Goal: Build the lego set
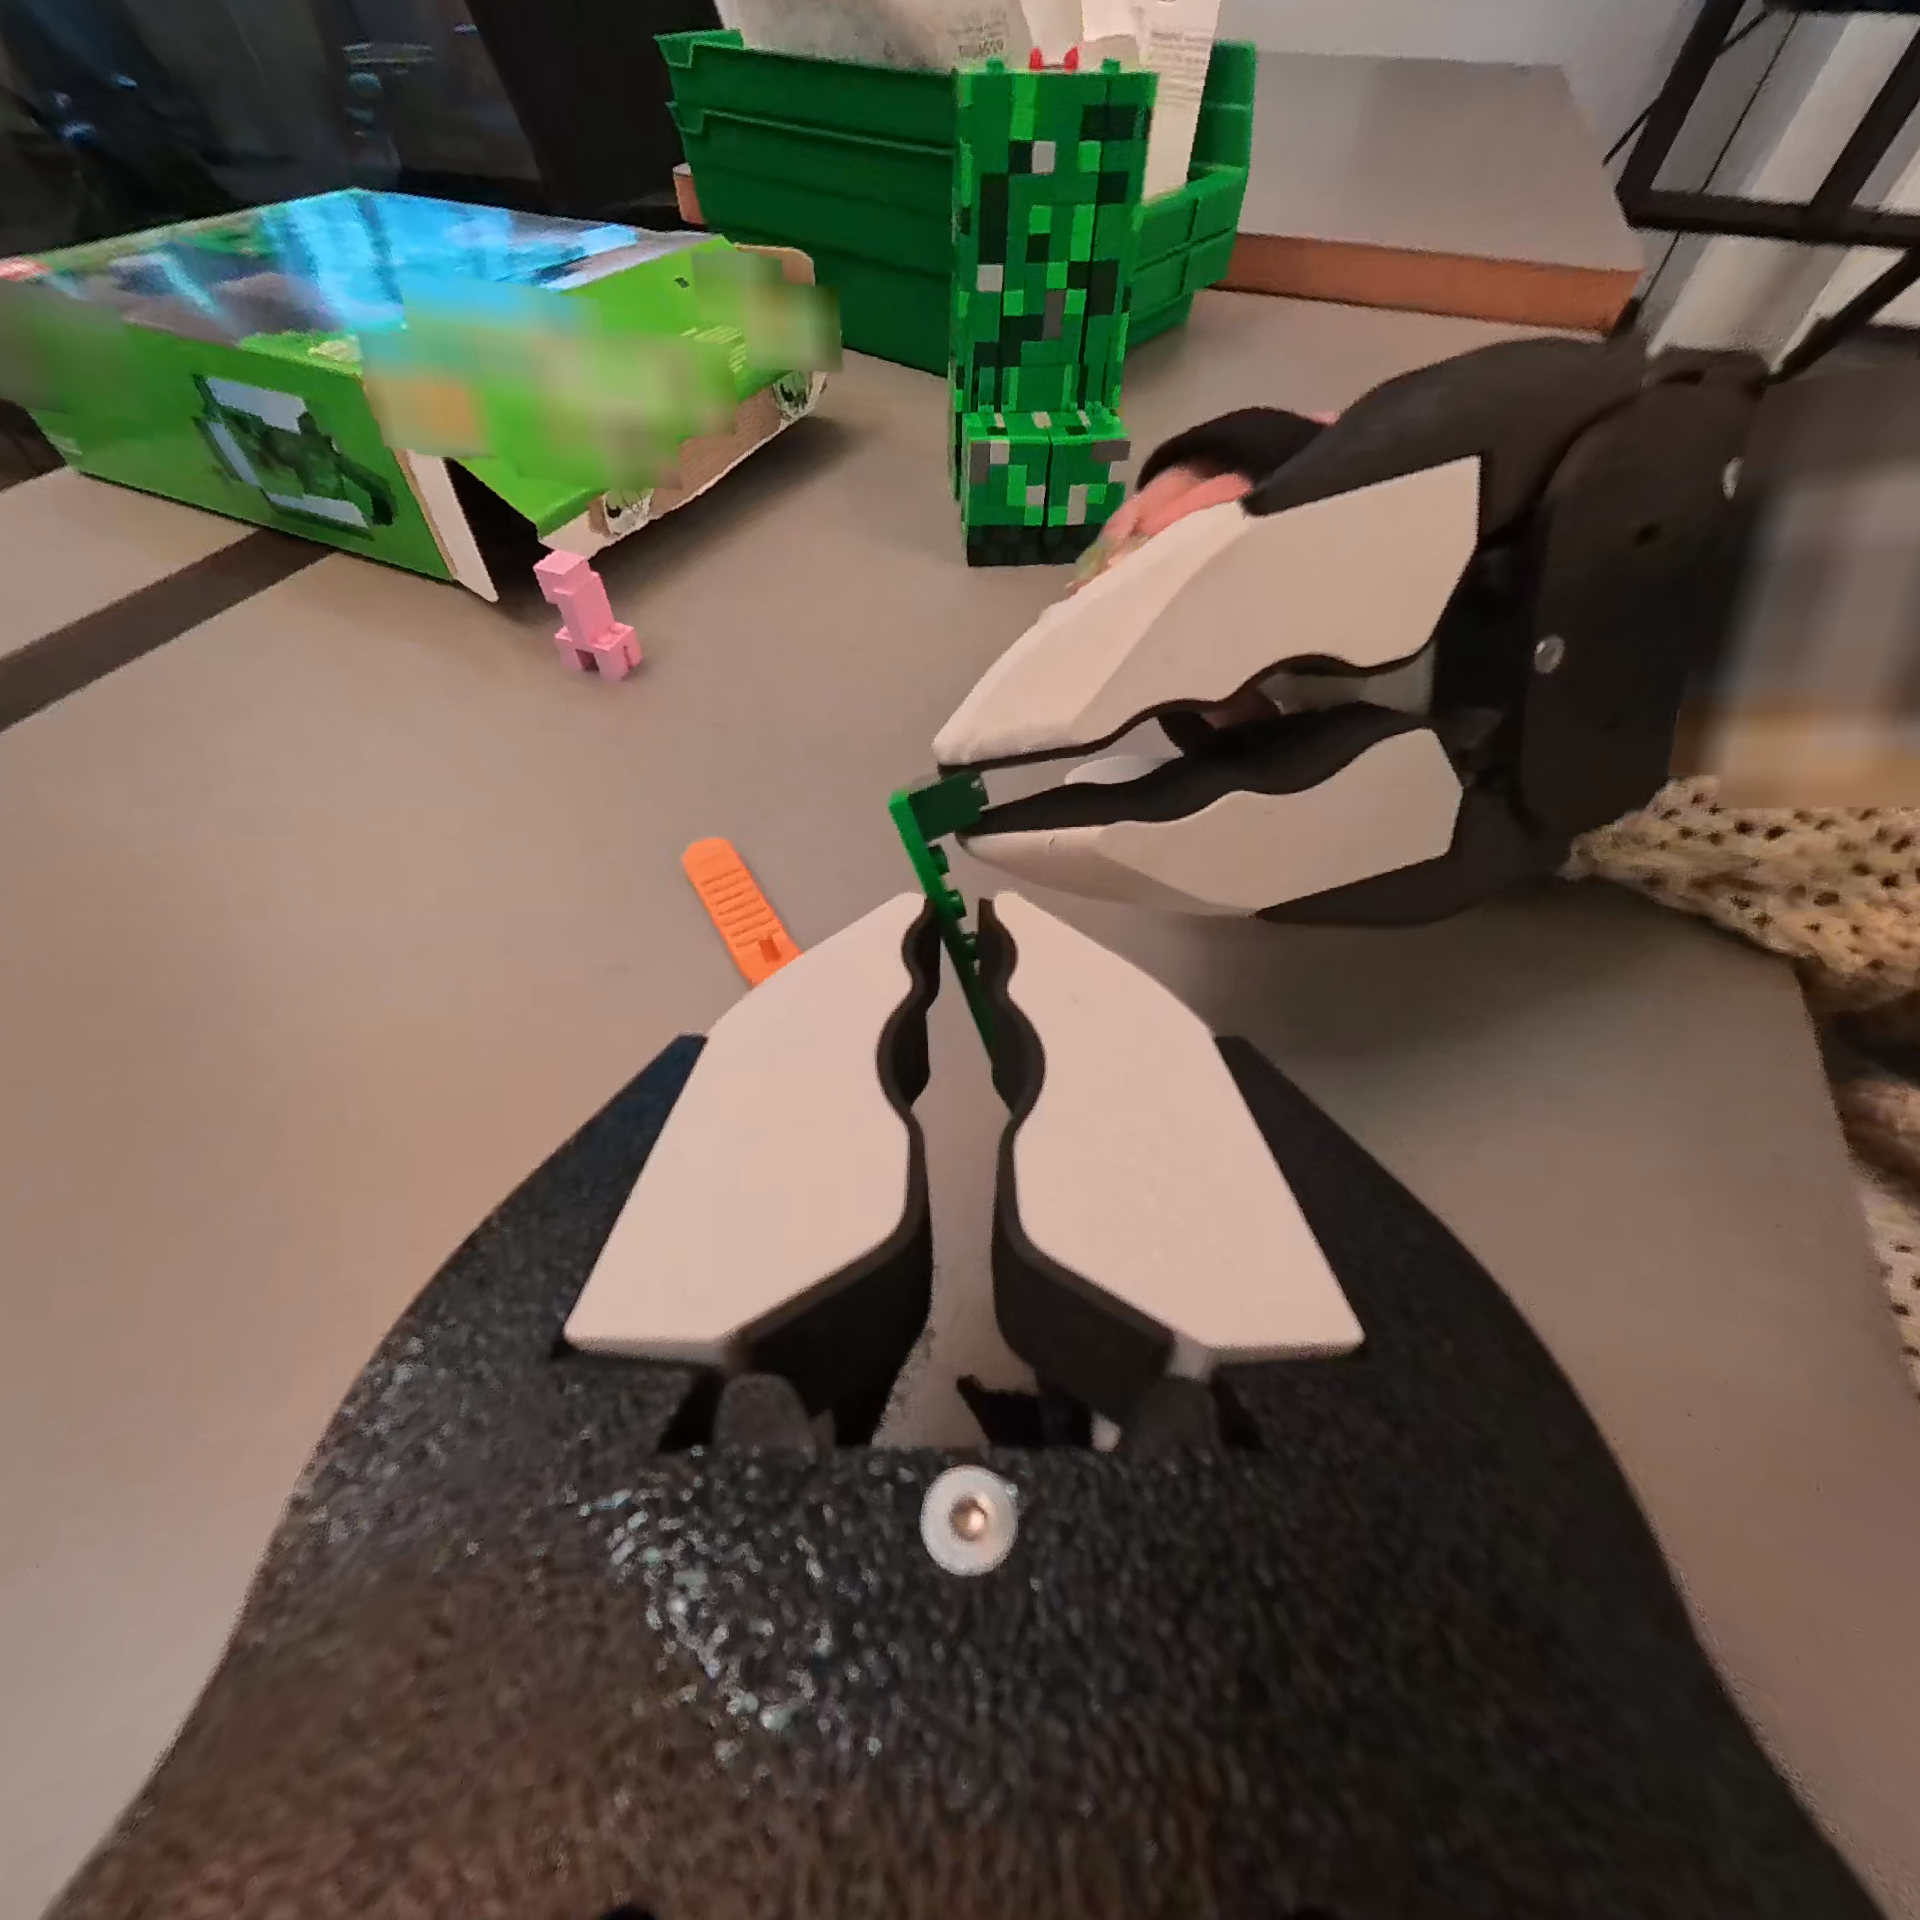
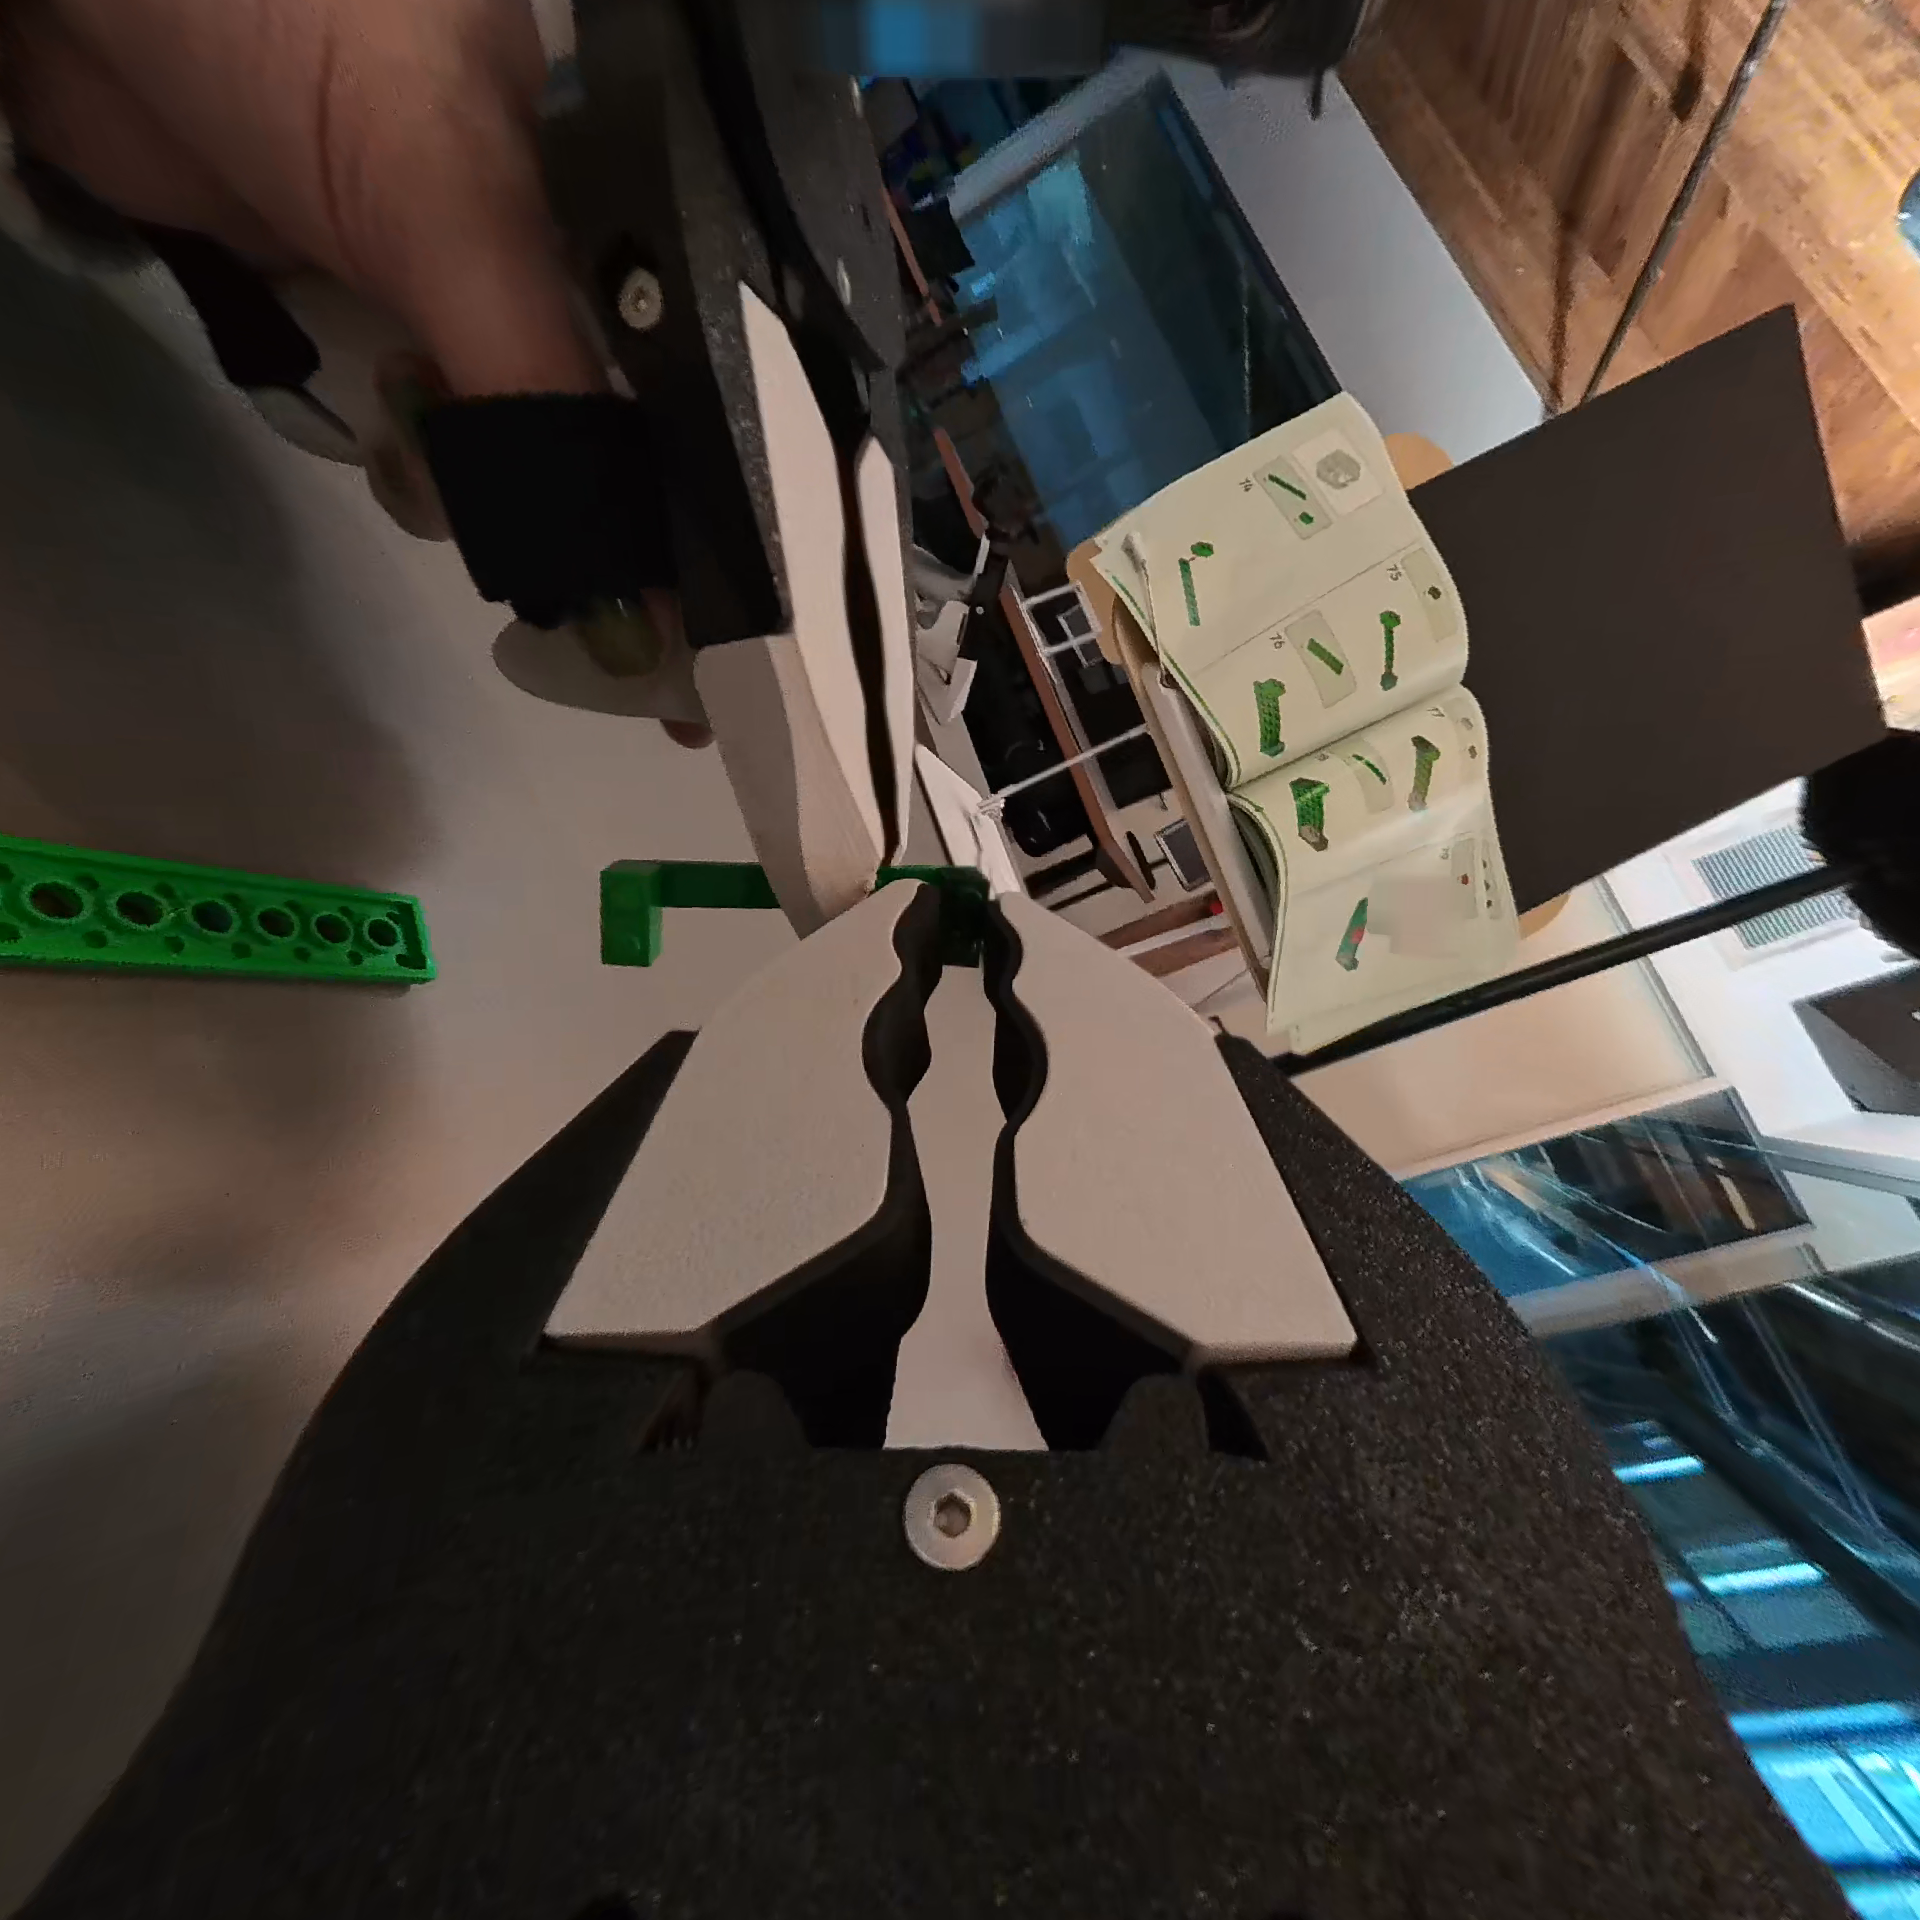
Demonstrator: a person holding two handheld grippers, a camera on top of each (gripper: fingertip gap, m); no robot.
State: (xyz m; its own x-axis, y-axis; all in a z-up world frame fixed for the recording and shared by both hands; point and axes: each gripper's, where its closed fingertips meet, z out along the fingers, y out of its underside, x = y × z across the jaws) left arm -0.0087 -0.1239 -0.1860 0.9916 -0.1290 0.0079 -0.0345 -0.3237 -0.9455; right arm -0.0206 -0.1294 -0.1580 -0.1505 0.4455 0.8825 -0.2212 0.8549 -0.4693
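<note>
Above the grey table (image 1: 312,1039), two hand-held tools meet over a single slim piece of the lego set. Nearest, the left tool (image 1: 958,914) has its jaws drawn narrow on the lower part of a long green plate (image 1: 961,961), which stands nearly upright between them, its long axis running up and slightly away from the tool's body, studs facing right. At the plate's upper end a small dark green piece (image 1: 951,805) sits crosswise, and the right tool (image 1: 961,805) comes in from the right, lying almost level, its tips closed on that small piece. The two tools thus stand roughly at right angles, nearly tip to tip, and the right one is the nearer to the joint; any press to seat the small piece would, by my reading, have to run along the right tool's own axis, square to the plate's face, while the left tool braces it. In the right wrist view the plate's far end shows as a bright green hook-shaped end (image 2: 634,920) past the left tool's fingers, and a second green plate (image 2: 208,925) with a row of holes lies flat on the table just beyond. Farther off, an orange brick separator (image 1: 732,904) lies flat, then a pink figure (image 1: 587,613) stands before the open set box (image 1: 312,395), and the tall green built figure (image 1: 1044,312) rises in front of stacked green bins (image 1: 810,156) toward the table's far edge. An open instruction booklet (image 2: 1340,707) stands propped to one side.
</note>
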